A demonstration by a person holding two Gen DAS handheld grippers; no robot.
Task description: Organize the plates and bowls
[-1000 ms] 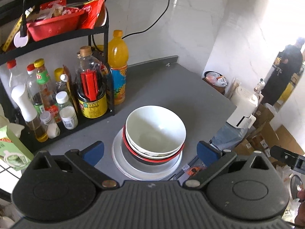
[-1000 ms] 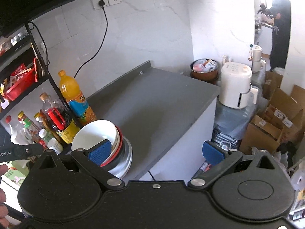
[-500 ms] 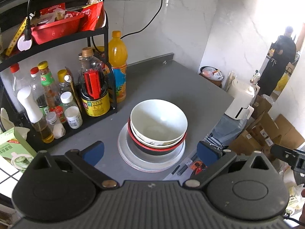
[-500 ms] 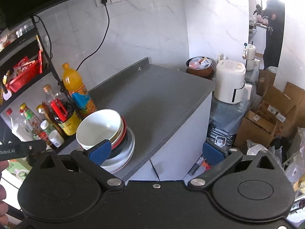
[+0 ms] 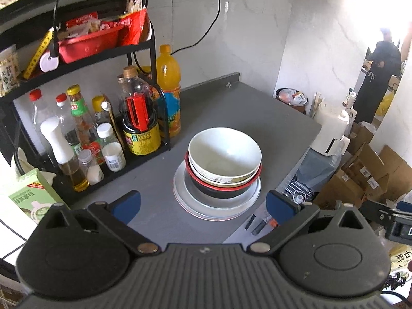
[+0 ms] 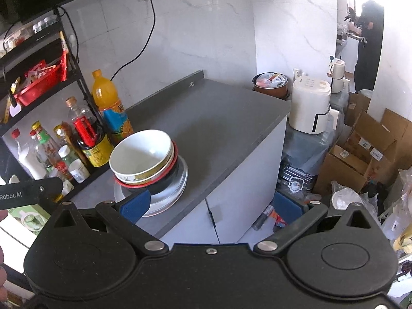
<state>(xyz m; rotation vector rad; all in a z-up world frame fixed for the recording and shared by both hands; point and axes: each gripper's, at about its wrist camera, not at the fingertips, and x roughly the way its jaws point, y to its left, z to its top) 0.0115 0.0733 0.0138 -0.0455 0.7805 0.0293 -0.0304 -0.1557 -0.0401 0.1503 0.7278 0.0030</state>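
Bowls (image 5: 223, 154), nested white over red-rimmed black, stand on stacked plates (image 5: 216, 206) near the grey counter's (image 6: 219, 118) front edge. Left gripper (image 5: 203, 203) and right gripper (image 6: 213, 203) hang above, jaws spread, empty. Lettering "Robot.AI" marks the left gripper's side in the right view.

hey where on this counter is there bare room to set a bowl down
The grey counter is bare from the stacked bowls to its right edge and back to the wall. Left of the stack it is crowded: the orange drink bottle and the rack of sauce bottles stand close. Only a narrow strip lies before the stack.
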